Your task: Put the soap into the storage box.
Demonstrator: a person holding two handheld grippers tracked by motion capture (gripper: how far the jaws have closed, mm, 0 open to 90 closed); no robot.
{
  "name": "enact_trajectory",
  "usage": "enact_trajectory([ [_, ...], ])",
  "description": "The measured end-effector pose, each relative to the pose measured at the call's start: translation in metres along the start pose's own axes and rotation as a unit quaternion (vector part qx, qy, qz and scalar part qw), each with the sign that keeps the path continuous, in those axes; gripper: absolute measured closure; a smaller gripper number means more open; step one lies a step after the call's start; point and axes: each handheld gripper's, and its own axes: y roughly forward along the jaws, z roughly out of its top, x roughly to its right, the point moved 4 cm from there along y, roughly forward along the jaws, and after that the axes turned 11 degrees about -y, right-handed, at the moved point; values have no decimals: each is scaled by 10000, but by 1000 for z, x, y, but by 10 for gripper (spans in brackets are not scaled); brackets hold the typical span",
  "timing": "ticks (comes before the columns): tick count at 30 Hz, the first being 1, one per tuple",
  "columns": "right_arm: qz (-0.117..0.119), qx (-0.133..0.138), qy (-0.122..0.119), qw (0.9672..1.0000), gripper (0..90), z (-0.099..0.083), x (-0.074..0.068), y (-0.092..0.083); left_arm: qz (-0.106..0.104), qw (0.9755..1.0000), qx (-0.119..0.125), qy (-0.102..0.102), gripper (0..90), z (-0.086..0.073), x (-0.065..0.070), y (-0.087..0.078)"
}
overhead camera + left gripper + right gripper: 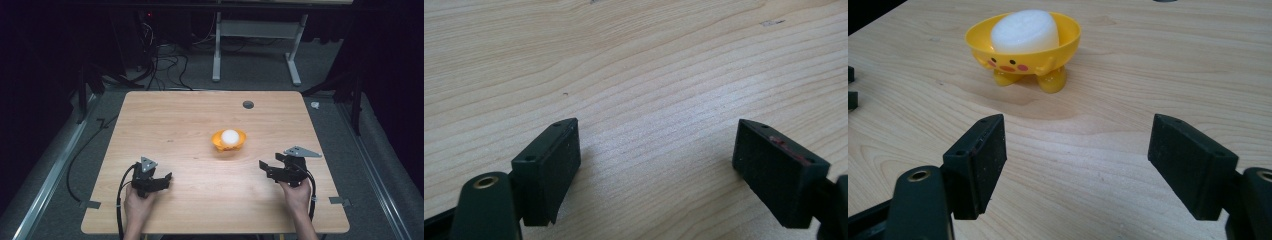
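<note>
From the high view I see a yellow duck dish (228, 140) holding a white soap (229, 136) just right of centre on the surface (170, 120), my left hand-held gripper (162, 179) lower left, right hand-held gripper (267, 166) lower right. My left gripper view shows jaws apart over bare wood. My right gripper view shows jaws apart, the dish upper left of centre.
</note>
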Motion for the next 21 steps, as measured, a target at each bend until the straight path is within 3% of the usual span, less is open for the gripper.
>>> enact_trajectory([
  [21, 3, -187, -73, 9998, 246, -10, -9, 13, 1, 10000, 0, 1, 197, 0, 0, 0],
])
